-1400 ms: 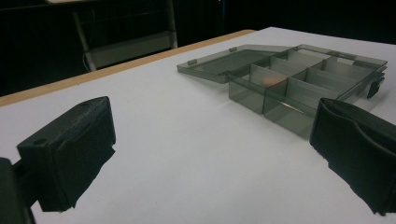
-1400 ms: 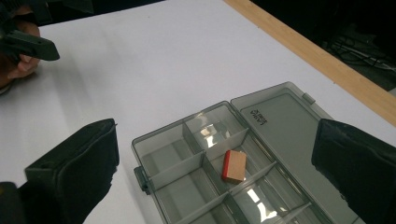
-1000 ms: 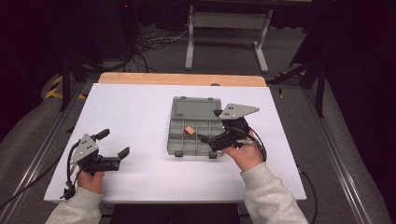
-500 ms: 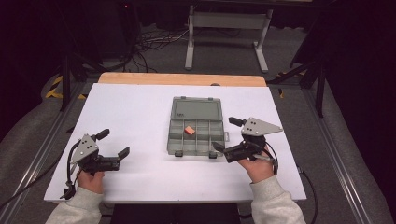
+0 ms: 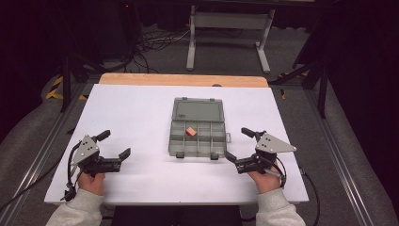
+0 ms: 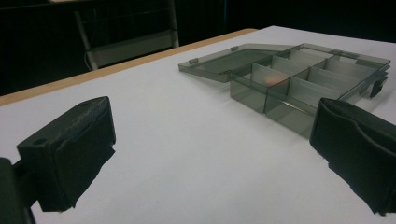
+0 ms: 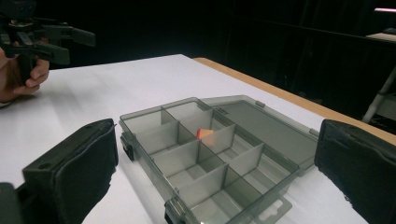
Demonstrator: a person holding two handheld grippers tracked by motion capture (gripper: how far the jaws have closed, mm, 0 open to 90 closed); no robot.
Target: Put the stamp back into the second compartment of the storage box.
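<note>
Progress: judged nearly done — small orange block point(image 5: 190, 132) already lying inside the organiser box point(image 5: 198, 149), nothing held in either hand; closing the lid possibly left.
Box: grey translucent organiser, open, sitting mid-tabletop point(image 5: 141, 108) between the two hands.
Lid: folded fully back point(image 5: 198, 110), lying flat on the white surface on the far side.
Compartments: divided by thin walls into several cells, two rows visible in the right gripper view.
Contents: one orange block point(image 7: 204, 133) in a cell of the far row, near the middle, close to the lid hinge; other cells apparently bare.
Front latches: two dark clasps on the near edge point(image 5: 179, 154), unfastened.
Left tongs point(image 5: 113, 149): spread wide, holding nothing, resting low near the tabletop's near left corner — well apart from the box.
Right tongs point(image 5: 240, 145): spread wide too, holding nothing, just beside the box's near right corner, pointing across it.
Left gripper view: box point(image 6: 299, 88) ahead to the right, orange tint faint through a wall.
Remaining, as a guess: swing lid over, press latches.
</note>
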